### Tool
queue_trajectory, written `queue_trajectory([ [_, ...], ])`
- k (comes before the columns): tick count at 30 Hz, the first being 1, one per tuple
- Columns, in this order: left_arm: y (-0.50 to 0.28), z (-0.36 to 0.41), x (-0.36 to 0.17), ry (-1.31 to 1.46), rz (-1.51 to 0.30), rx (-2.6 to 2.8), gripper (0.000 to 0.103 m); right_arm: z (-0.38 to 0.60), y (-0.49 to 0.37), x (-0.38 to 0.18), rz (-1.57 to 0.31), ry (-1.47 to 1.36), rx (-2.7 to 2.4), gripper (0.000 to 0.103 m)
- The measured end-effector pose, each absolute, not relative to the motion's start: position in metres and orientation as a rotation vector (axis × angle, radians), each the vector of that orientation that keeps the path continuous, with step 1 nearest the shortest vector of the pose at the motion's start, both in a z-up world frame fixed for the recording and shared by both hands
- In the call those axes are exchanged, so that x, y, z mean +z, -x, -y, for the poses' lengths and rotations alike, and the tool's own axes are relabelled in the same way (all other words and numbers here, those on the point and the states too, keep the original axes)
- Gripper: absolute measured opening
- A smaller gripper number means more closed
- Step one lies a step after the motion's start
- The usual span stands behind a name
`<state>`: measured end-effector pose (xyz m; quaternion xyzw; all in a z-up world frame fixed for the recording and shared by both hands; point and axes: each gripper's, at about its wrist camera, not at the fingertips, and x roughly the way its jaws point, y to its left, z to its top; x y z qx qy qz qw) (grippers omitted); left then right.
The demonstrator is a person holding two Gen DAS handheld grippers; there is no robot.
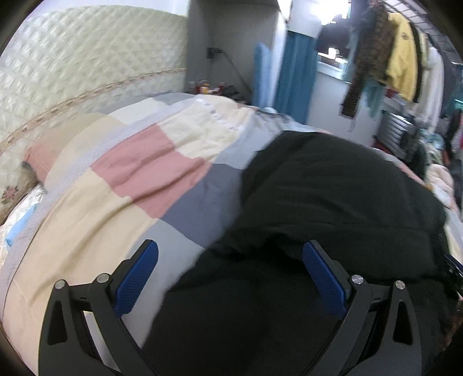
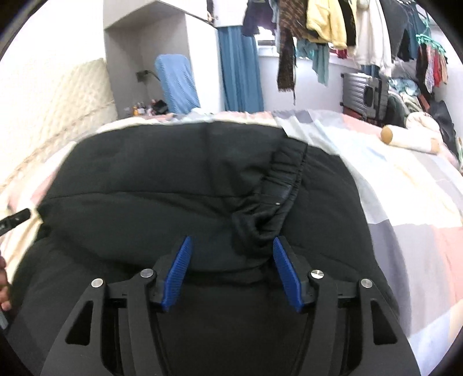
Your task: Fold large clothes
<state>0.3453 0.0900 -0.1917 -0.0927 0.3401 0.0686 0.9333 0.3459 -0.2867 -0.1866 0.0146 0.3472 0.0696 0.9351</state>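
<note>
A large black padded garment (image 1: pixel 332 196) lies spread on a patchwork quilt (image 1: pixel 139 173) on a bed. My left gripper (image 1: pixel 230 245) hovers over the garment's near left edge, its blue pads wide apart and open, with nothing pinched. In the right wrist view the same black garment (image 2: pixel 162 185) fills the middle, with a gathered elastic cuff (image 2: pixel 286 179) folded onto it. My right gripper (image 2: pixel 232 239) stands open just above the fabric. A bunched end of the cuff lies close to its right pad (image 2: pixel 285 272), and no cloth is clamped.
A quilted cream headboard (image 1: pixel 72 72) rises at the left. Clothes hang on a rack (image 2: pixel 332 23) by the window, with a blue curtain (image 2: pixel 240 69) and a grey suitcase (image 2: pixel 358 92) behind the bed. A cream roll (image 2: pixel 405 138) lies on the quilt (image 2: pixel 405 202) at the far right.
</note>
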Motion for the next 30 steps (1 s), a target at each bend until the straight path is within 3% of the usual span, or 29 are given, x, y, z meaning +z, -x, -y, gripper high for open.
queue_trajectory([
  [18, -0.205, -0.088, -0.004, 0.098, -0.557, 0.074, 0.1, 0.274, -0.188, 0.011, -0.465, -0.033, 0.189, 0.057],
  [30, -0.105, -0.155, 0.082, 0.165, -0.507, 0.009, 0.1, 0.321, -0.104, 0.076, -0.437, -0.065, 0.204, 0.057],
])
